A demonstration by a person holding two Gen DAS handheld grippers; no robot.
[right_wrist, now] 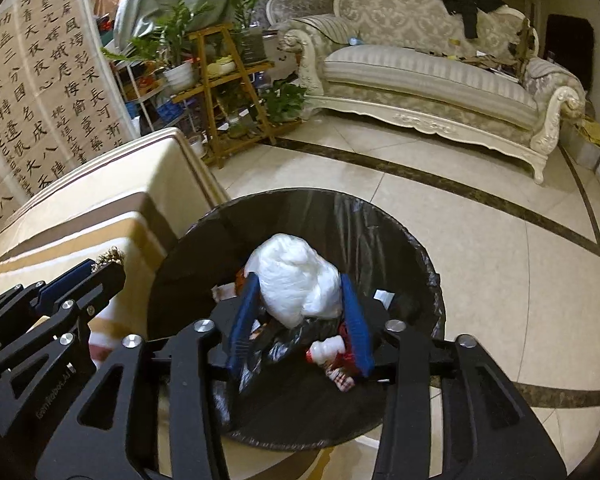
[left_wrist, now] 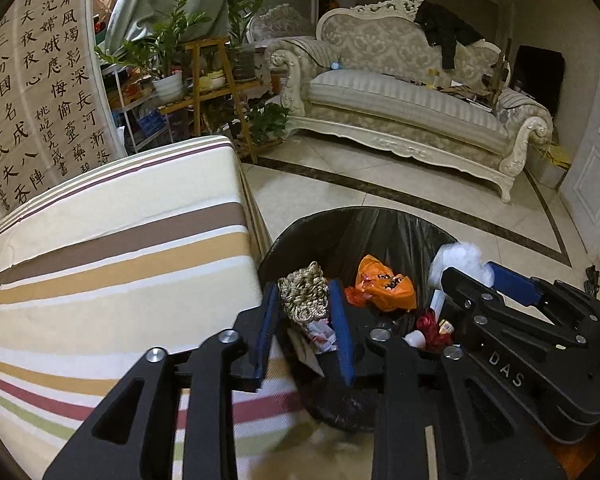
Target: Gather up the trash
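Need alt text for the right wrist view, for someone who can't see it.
The right gripper holds a crumpled white plastic wad over a black-lined trash bin that already contains trash. The left gripper holds a rope bundle beside the striped table.

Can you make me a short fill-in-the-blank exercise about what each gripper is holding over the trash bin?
1. The left gripper holds a beige knotted ____ bundle between its jaws.
2. The right gripper holds a crumpled ____ plastic bag.
3. Both grippers are above the bin, which is lined with a ____ bag.
4. Inside the bin lies an ____ plastic bag.

Missing words: rope; white; black; orange
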